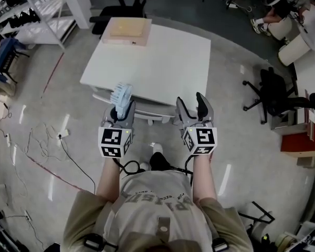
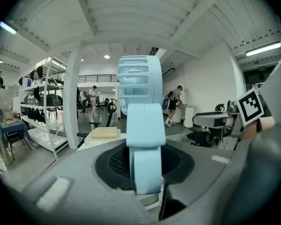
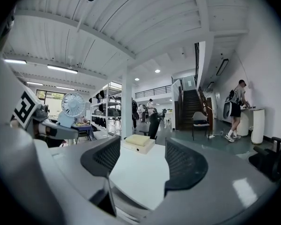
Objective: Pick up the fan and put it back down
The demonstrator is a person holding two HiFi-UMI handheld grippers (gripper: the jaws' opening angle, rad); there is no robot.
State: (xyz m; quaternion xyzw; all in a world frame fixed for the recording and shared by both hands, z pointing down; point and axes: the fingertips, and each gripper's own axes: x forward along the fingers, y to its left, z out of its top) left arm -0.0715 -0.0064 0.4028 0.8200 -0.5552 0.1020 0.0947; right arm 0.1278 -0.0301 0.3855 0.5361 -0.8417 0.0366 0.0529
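Note:
A light blue handheld fan (image 1: 122, 96) stands upright in my left gripper (image 1: 121, 113), whose jaws are shut on its handle. In the left gripper view the fan (image 2: 143, 125) fills the middle, its handle squeezed between the dark pads (image 2: 116, 162) and its round head above. My right gripper (image 1: 192, 105) is open, level with the left, with nothing between its jaws. In the right gripper view the fan (image 3: 73, 105) shows at the left. Both grippers hover off the near edge of the white table (image 1: 168, 56), over the floor.
A flat tan box (image 1: 127, 30) lies on the table's far left corner. Black office chairs stand behind the table (image 1: 121, 7) and at the right (image 1: 275, 93). White shelving (image 1: 37, 12) is at the left. Cables (image 1: 47, 146) trail over the floor.

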